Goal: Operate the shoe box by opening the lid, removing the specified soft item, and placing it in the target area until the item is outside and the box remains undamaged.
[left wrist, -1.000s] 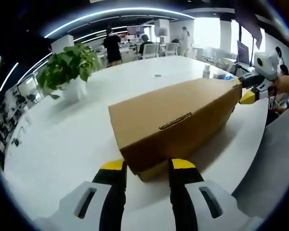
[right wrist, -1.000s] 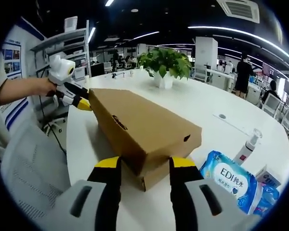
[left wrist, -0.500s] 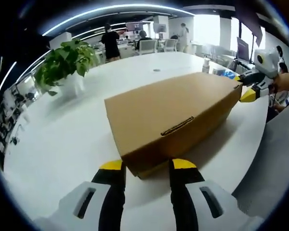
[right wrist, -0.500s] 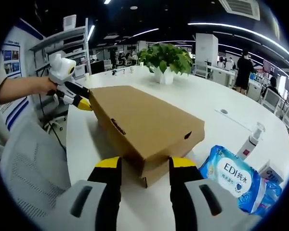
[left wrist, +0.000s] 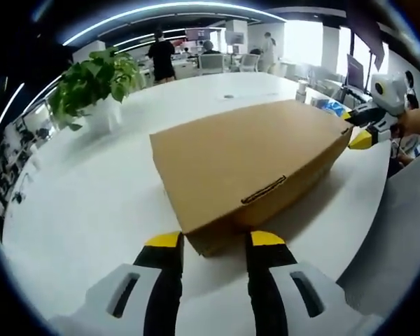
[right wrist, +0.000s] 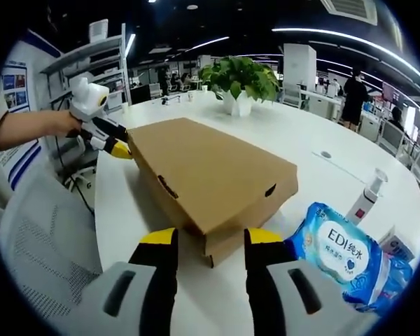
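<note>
The lid of the plain brown cardboard shoe box (left wrist: pixel 248 164) is coming down — a second ago it stood tilted up off the base, and now it sits lower and flatter, almost level with the round white bench (left wrist: pixel 91 210). The box lies in the middle of that bench, one corner pointing at each camera.

In the left gripper view, the left gripper (left wrist: pixel 215 241) with its yellow-tipped black jaws stands parted either side of the near corner, holding nothing. At the far corner the right gripper (left wrist: pixel 357 129) shows, jaw tips against the lid edge; whether it pinches the lid cannot be told.

In the right gripper view, that gripper (right wrist: pixel 211 239) has its jaws spread astride the box corner, and the left gripper (right wrist: pixel 112 140) meets the opposite corner, held by a hand (right wrist: pixel 59 124).

The count: one box, one leafy green plant in a white pot (right wrist: pixel 239 80), one blue pack of wet wipes (right wrist: pixel 350 248) just beside the box, one small white pump bottle (right wrist: pixel 367 196) behind it — and two grippers.
</note>
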The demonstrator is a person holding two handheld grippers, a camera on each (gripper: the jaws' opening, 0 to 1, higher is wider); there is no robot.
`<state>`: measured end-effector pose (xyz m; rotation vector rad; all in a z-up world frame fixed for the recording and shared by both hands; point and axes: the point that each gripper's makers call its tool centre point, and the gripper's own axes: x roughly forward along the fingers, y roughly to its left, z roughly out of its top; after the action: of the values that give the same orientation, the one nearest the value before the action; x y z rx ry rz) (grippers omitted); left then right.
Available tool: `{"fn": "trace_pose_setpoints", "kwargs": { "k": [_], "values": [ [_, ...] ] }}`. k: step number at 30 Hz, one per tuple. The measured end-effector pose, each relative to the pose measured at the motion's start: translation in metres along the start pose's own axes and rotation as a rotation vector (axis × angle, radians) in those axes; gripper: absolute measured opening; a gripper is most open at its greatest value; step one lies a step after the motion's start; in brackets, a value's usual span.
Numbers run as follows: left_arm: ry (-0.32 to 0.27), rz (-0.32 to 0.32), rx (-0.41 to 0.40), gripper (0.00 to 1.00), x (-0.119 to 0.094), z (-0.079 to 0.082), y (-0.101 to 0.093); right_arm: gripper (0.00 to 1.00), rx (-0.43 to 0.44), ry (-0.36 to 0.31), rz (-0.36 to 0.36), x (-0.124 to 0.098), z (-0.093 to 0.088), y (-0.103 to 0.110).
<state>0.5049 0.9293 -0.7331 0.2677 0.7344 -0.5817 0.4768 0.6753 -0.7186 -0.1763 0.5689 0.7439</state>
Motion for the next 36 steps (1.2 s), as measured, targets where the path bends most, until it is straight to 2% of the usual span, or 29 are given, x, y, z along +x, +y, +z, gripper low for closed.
{"fn": "trace_pose_setpoints", "kwargs": {
  "k": [6,11,19,22,36],
  "values": [
    [-0.017,0.011,-0.017,0.37,-0.011,0.003,0.007,0.35,-0.005,-0.012,0.000,-0.006,0.005,-0.001],
    [-0.063,-0.016,-0.035,0.36,-0.018,0.016,0.005,0.35,-0.009,-0.023,0.006,-0.006,0.011,0.001],
    [-0.060,-0.046,-0.029,0.35,-0.012,0.018,-0.002,0.32,0.015,-0.031,0.010,-0.001,0.015,0.002],
    [-0.051,-0.052,-0.026,0.38,-0.010,0.016,-0.004,0.31,0.017,-0.027,0.009,-0.001,0.013,0.002],
    [-0.030,-0.049,-0.039,0.36,-0.001,0.010,-0.002,0.30,0.031,-0.002,0.008,0.005,0.004,0.003]
  ]
}}
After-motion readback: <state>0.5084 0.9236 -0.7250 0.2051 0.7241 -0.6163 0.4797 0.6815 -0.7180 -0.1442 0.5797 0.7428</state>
